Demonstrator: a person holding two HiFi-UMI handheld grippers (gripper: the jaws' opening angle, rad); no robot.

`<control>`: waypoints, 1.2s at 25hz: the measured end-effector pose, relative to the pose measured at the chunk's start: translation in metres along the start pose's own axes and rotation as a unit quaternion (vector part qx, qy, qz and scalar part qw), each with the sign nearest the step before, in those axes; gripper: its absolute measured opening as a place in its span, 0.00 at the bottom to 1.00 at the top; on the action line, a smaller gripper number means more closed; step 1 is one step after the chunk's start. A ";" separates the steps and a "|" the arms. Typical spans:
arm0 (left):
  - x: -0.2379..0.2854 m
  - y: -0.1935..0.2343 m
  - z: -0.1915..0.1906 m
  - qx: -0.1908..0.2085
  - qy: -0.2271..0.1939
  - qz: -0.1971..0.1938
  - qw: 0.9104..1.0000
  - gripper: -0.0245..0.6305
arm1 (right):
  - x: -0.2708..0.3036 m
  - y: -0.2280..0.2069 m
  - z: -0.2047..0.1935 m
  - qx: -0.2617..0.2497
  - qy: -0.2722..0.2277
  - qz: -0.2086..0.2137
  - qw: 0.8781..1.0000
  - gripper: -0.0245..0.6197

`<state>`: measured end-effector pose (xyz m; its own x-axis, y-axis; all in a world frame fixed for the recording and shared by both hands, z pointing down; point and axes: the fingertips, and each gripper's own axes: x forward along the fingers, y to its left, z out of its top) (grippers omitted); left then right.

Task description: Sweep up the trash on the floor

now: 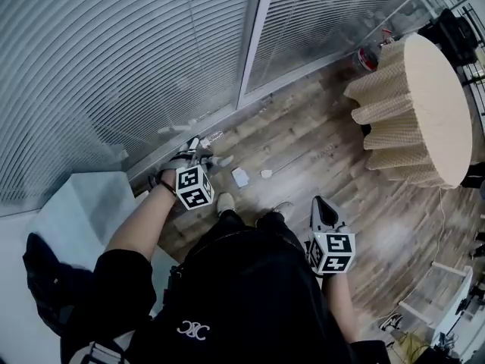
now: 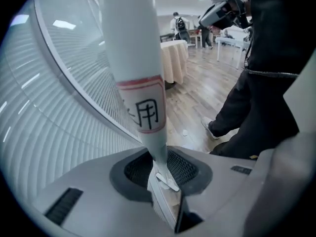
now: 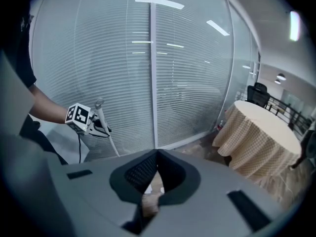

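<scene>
My left gripper (image 1: 189, 158) is shut on the white broom handle (image 2: 133, 58), close to its top end. The handle carries a red-edged label (image 2: 144, 110) and runs up out of the jaws (image 2: 163, 177). The right gripper view shows the handle (image 3: 109, 139) slanting down from the left gripper (image 3: 81, 117) in front of the blinds. White paper scraps (image 1: 240, 177) and a smaller bit (image 1: 266, 174) lie on the wood floor just ahead of my shoes (image 1: 225, 202). My right gripper (image 1: 323, 205) is held by my right hip, shut, with nothing between its jaws (image 3: 157, 157).
A glass wall with blinds (image 1: 151, 67) runs along the left and far side. A round table with a beige cloth (image 1: 424, 105) stands at right, a red can (image 1: 367, 58) by its foot. A pale box (image 1: 83, 203) sits at lower left, a white rack (image 1: 447, 287) at lower right.
</scene>
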<state>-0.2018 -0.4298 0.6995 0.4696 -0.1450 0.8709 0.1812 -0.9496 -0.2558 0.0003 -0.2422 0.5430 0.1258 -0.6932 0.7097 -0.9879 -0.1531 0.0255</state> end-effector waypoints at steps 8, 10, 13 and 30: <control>0.026 -0.037 0.073 0.025 -0.051 -0.038 0.998 0.17 | -0.028 -0.018 -0.014 0.007 0.011 -0.030 0.999 0.06; 0.030 -0.046 0.087 0.024 -0.066 -0.046 0.996 0.17 | -0.032 -0.018 -0.020 0.011 0.014 -0.036 0.999 0.06; 0.035 -0.059 0.107 0.025 -0.084 -0.060 0.994 0.17 | -0.036 -0.021 -0.029 0.019 0.017 -0.045 0.999 0.06; 0.053 -0.168 0.267 0.096 -0.117 -0.140 0.979 0.17 | -0.088 -0.116 -0.079 0.096 -0.003 -0.079 0.992 0.06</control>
<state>0.0234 -0.2036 0.6768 0.5599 0.2021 0.8035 0.4787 -0.8705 -0.1146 0.0965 -0.1076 0.5330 0.2782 -0.6538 0.7037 -0.9205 -0.3907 0.0008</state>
